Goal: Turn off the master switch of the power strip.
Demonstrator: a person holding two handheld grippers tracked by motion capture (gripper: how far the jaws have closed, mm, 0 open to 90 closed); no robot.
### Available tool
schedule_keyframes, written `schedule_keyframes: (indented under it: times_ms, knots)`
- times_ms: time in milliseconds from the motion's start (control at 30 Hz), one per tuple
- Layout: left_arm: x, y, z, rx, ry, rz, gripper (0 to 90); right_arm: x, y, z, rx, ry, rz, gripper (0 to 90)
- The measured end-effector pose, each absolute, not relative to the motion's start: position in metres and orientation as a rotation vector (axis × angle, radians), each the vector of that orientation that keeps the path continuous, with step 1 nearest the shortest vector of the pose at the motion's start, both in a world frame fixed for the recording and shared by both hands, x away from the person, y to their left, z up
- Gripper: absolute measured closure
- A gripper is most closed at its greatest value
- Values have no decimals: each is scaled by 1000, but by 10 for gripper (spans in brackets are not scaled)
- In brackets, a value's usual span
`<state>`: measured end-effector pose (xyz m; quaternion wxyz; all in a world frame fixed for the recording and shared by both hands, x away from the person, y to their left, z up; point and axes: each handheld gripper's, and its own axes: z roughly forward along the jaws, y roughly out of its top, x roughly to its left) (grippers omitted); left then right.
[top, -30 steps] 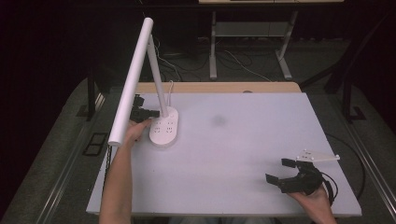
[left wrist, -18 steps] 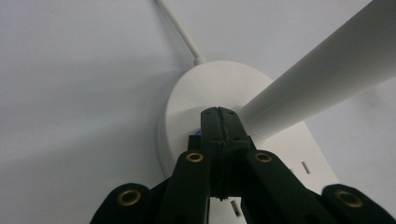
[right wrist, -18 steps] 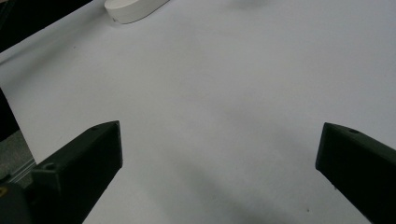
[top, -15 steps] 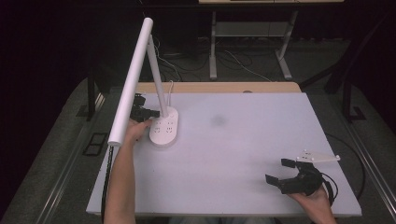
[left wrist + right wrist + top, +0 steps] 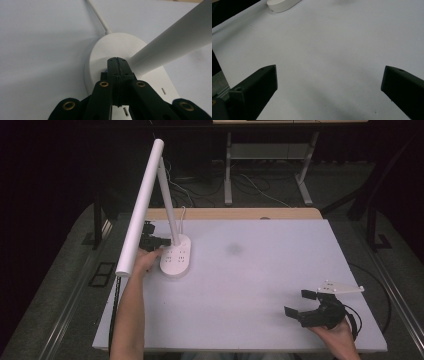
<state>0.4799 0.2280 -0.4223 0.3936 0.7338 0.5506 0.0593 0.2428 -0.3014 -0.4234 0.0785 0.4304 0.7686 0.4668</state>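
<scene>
A white desk lamp stands at the table's left, with an oval base (image 5: 176, 257), a slanted post and a long tube head (image 5: 141, 206). My left gripper (image 5: 162, 241) is shut, its tips resting on the base (image 5: 105, 52) right beside the foot of the post (image 5: 172, 45). Nothing is held between its jaws. My right gripper (image 5: 299, 304) rests open near the table's front right corner, jaws spread wide over bare tabletop (image 5: 329, 62). The lamp base (image 5: 282, 5) lies far off in the right gripper view.
The white table (image 5: 260, 270) has a wooden strip along its far edge. A white cord (image 5: 97, 15) runs from the back of the lamp base. A faint dark smudge (image 5: 233, 249) marks the table's middle. Beyond the table, desk legs and cables lie on the dark floor.
</scene>
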Motion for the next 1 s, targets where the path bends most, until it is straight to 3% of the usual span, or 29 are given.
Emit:
schedule_keyframes:
  times_ms: [1000]
  knots:
    - [431, 265, -382, 1692, 1362, 290, 881, 244, -302, -422, 1288, 2306, 1393, 0]
